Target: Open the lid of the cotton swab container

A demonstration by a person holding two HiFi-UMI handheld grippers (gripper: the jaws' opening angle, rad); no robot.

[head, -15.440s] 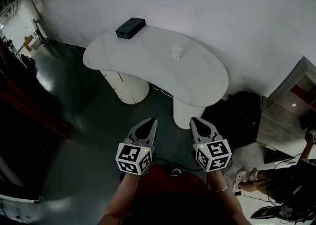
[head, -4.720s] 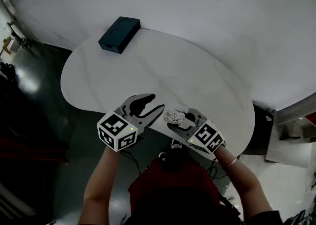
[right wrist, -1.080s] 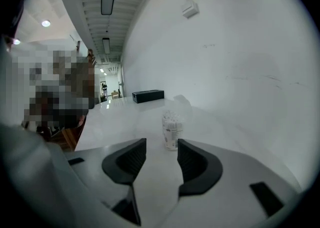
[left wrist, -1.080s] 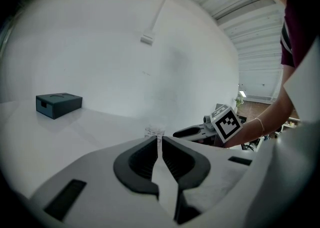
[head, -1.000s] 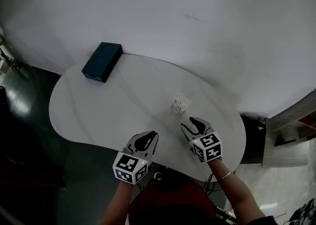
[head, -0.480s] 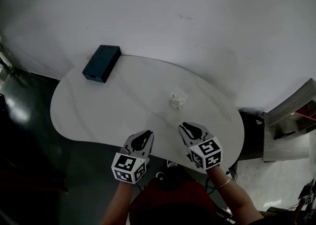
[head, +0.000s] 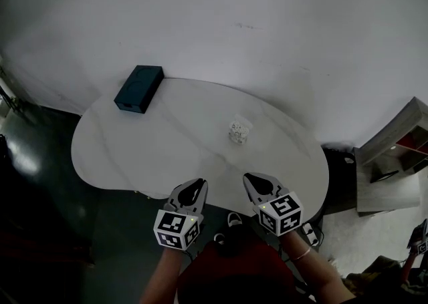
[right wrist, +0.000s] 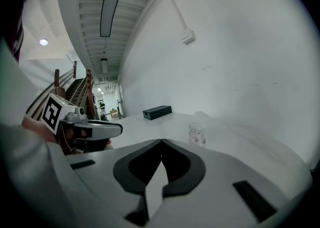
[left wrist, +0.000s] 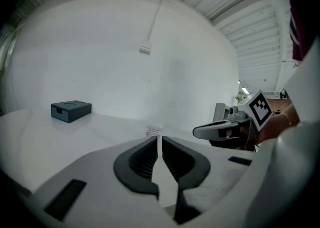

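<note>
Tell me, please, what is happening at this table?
A person holds a two-jaw gripper in each hand at the near edge of the white table. The cotton swab container stands farther in, touched by neither. The left gripper is shut and empty. The right gripper has just been closing its jaws, with nothing between them. Whether the container is open yet is unclear.
</note>
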